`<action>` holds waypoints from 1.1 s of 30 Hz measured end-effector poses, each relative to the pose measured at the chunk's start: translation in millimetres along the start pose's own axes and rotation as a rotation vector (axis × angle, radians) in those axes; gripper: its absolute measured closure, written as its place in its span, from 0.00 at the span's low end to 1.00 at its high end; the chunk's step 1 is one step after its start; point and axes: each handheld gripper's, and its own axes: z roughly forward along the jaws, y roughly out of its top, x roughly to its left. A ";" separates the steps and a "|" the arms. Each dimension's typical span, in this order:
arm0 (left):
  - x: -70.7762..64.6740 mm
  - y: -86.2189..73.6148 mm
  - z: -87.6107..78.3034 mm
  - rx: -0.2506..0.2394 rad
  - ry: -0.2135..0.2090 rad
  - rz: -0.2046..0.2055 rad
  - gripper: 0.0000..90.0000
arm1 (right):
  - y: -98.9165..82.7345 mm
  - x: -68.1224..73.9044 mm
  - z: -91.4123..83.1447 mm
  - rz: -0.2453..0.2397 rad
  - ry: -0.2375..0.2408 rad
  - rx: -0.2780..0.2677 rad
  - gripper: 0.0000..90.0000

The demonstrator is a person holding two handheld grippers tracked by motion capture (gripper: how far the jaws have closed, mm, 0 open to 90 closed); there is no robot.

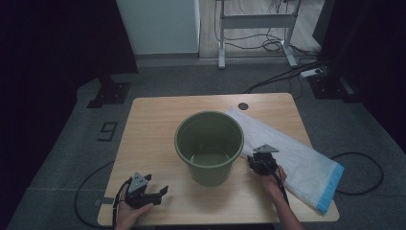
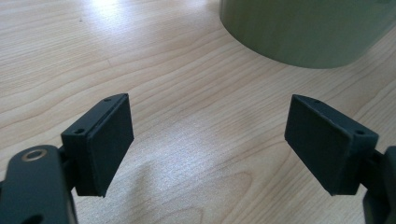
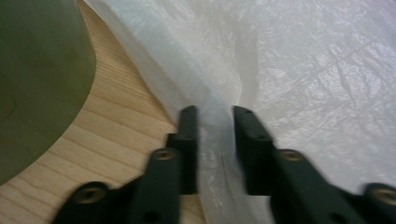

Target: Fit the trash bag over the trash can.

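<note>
The right gripper was held low over the wooden table, with the person's forearm entering from the bottom edge of the high view and the hand angled up and to the left toward the white plastic bag. The bag was laid flat across the table's right side, its blue-trimmed end near the front right corner and its left edge just beside the green bucket. In the right gripper view, the 2 jaws were seen pinched on a raised fold at the bag's edge, the film gathered between them. The left gripper was rested near the table's front left edge, well apart from the bag, its jaws spread wide with only bare wood between them and the bucket's wall ahead.
</note>
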 end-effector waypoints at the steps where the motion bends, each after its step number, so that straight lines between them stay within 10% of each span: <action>1: -0.1 0.0 0.0 0.000 0.001 0.000 0.17 | 0.2 -1.1 -0.9 -0.005 -0.005 0.006 0.92; 7: 1.1 -1.0 0.7 0.004 0.011 -0.004 0.17 | 5.2 -11.6 -23.0 0.082 0.010 -0.173 0.98; 15: 0.5 -1.0 0.4 0.008 0.014 0.003 0.17 | 14.4 -23.0 -45.2 0.173 0.047 -0.262 0.99; 33: 3.4 -3.6 0.4 0.001 0.033 -0.003 0.17 | 53.1 -21.9 -124.7 0.198 0.037 -0.562 0.99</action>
